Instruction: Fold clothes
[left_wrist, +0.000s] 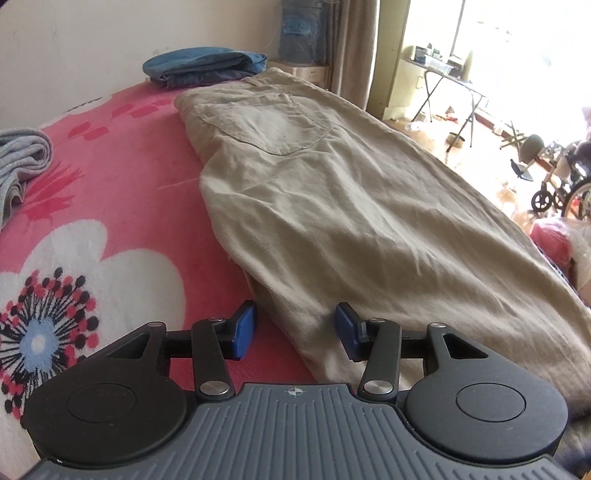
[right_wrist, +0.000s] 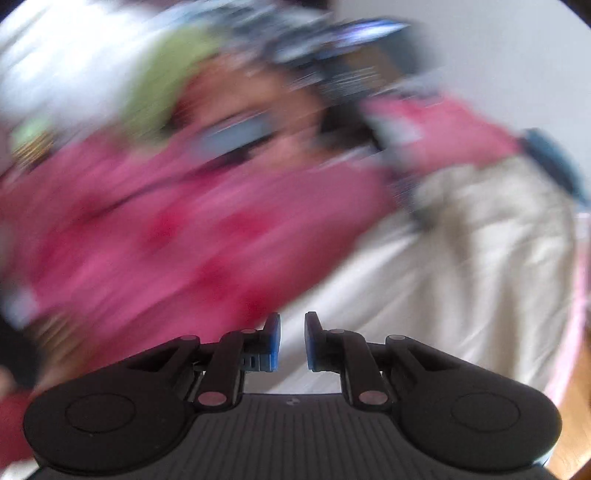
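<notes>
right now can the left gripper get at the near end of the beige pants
Probably yes. The left gripper is open, its fingers straddling the near end of the beige pants on the pink blanket, with nothing between them and the cloth.

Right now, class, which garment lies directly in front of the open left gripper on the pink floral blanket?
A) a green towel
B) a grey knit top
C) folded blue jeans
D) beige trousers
D: the beige trousers stretch away from the left gripper, its jaws apart at their near end.
</notes>
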